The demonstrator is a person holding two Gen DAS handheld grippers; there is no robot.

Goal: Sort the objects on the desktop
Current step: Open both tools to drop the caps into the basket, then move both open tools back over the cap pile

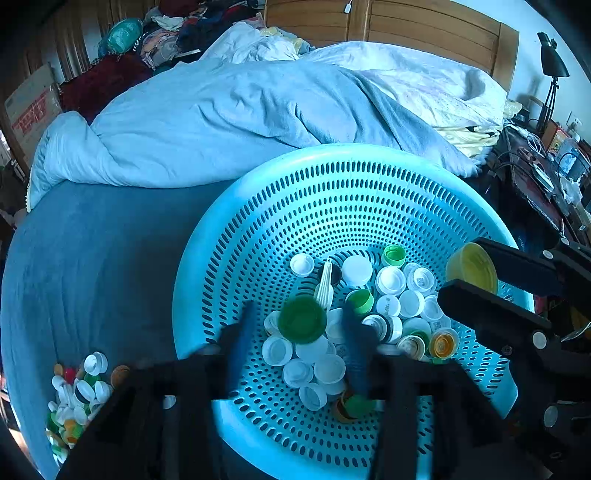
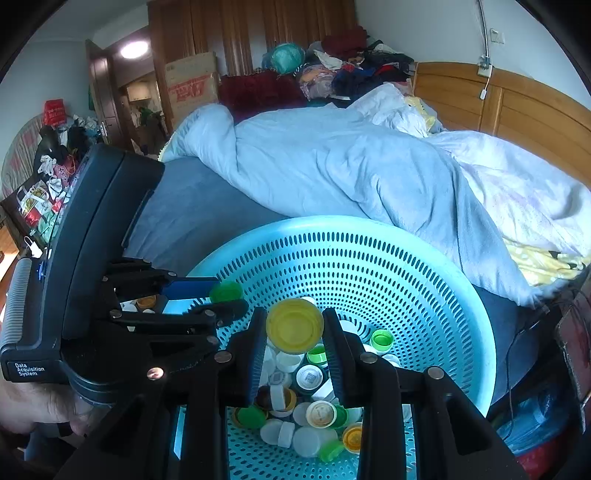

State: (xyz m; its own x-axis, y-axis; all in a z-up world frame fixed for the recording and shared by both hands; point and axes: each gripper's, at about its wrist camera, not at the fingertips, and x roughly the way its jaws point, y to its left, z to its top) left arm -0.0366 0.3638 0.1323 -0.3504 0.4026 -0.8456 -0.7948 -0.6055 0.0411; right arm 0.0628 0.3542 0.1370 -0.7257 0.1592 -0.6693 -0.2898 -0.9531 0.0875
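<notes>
Bottle caps [image 1: 388,295] — white, green and orange ones — lie heaped in the bottom of a pale blue perforated basket [image 1: 332,177] that sits on a bed with a dark blue sheet [image 1: 92,258]. Over the basket, the left gripper [image 1: 299,325] has its blue-padded fingers [image 1: 240,332] standing apart, and a dark green cap [image 1: 302,319] sits in the gap between them without either pad pressing on it; from the right wrist view the same green cap [image 2: 226,291] shows at the tip of the left gripper, near the basket's left rim. Beside it, the right gripper [image 2: 294,326] is clamped on a yellow cap [image 2: 294,325], its black fingers [image 2: 255,354] pressing the cap's two sides, held above the heap in the basket [image 2: 443,280]. In the left wrist view this yellow cap [image 1: 472,267] appears at the right, over the basket's right rim. A second heap of loose caps [image 1: 74,395] lies on the sheet to the near left, outside the basket. A rumpled light blue duvet [image 1: 221,122] covers the far half of the bed — behind it stands a wooden headboard [image 1: 406,26].
</notes>
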